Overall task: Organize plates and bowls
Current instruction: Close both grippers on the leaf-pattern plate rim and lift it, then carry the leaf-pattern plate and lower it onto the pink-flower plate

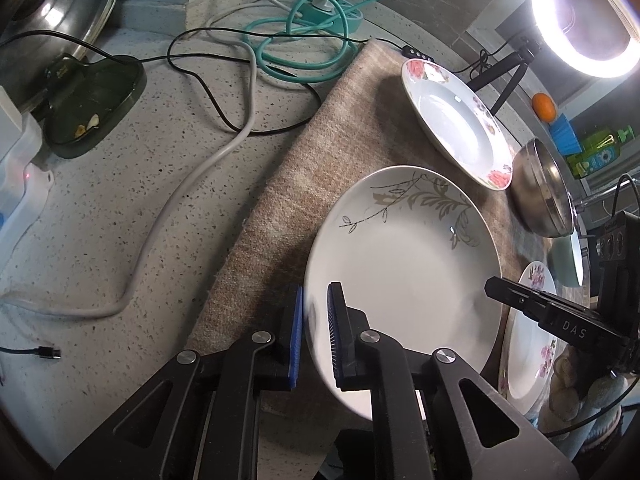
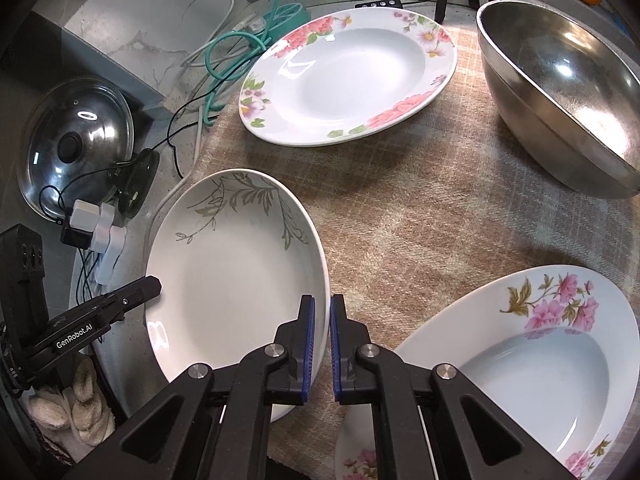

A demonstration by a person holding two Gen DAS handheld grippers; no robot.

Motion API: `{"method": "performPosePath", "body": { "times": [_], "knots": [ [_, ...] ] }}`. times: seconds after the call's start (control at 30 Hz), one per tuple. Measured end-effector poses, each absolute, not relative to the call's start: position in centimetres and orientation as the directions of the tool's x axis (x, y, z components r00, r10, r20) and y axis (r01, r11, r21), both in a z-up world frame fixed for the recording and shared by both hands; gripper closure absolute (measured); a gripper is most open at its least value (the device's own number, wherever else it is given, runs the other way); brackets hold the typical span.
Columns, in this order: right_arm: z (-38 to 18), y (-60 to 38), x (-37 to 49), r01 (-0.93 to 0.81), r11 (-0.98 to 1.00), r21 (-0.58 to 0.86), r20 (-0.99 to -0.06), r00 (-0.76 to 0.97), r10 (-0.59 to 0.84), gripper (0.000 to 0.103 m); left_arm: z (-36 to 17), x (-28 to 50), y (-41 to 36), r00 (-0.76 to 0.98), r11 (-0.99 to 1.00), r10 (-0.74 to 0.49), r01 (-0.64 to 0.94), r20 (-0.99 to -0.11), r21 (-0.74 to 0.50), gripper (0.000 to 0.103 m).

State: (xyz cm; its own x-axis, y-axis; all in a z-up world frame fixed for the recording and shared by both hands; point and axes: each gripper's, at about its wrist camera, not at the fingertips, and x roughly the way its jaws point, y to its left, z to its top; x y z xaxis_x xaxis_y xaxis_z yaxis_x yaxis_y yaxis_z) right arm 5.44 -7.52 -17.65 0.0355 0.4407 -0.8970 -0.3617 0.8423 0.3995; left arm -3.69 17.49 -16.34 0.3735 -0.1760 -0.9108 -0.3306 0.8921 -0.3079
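Note:
A white plate with a grey leaf pattern (image 1: pixel 404 276) (image 2: pixel 236 268) is held between both grippers above a beige cloth (image 1: pixel 320 160) (image 2: pixel 400 220). My left gripper (image 1: pixel 314 336) is shut on its left rim. My right gripper (image 2: pixel 322 344) is shut on its right rim. A pink-flowered deep plate (image 1: pixel 456 120) (image 2: pixel 348 76) lies at the back of the cloth. A steel bowl (image 1: pixel 540 192) (image 2: pixel 560 92) sits at the right. Another flowered plate (image 1: pixel 528 336) (image 2: pixel 536 368) lies nearer, at the right.
Cables (image 1: pixel 240 80) and a teal power strip (image 1: pixel 332 12) lie on the speckled counter (image 1: pixel 120 200) to the left. A pot lid (image 2: pixel 76 148) leans at the far left. A ring light (image 1: pixel 588 12) shines at the back right.

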Motion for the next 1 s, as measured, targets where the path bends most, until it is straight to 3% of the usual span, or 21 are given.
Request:
{"method": "performPosePath", "body": {
  "times": [0.5,1.0],
  "knots": [
    [-15.9,-7.9,5.2,-0.352,0.837,0.418,-0.883,0.061,0.466,0.098,-14.0,-4.0,17.2,0.416,0.899,-0.152,-0.318,-0.897,-0.3,0.093],
    [-13.2,-13.2,4.1,-0.287,0.86,0.422,-0.872,0.13,0.471,0.098,-11.7,-2.6,12.8,0.439,0.923,-0.207,-0.208,-0.875,-0.323,0.093]
  ]
}}
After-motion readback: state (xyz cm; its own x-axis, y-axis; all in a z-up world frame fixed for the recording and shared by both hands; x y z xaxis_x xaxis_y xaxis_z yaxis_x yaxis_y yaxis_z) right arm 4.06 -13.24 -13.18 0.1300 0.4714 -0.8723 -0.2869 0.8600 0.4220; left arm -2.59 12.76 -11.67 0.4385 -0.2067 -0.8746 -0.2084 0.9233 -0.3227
